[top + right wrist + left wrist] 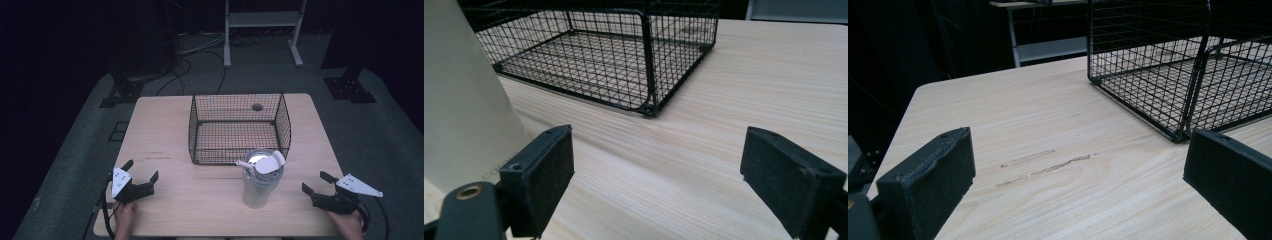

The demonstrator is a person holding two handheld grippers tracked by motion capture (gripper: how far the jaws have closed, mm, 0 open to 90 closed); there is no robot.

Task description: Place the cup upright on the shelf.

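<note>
Dim, dark surroundings; overhead light; gripper views sharp.

one wooden table, one black wire basket, one pale tumbler holding one white spoon, two grippers: the left gripper, the right gripper, jaws apart.

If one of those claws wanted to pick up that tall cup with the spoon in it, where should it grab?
Probably around the tumbler's smooth side wall, about mid-height, coming in level from the right gripper, which is nearer and open. It stands upright and tapers downward. The spoon lies across the rim, so avoid the top.
</note>
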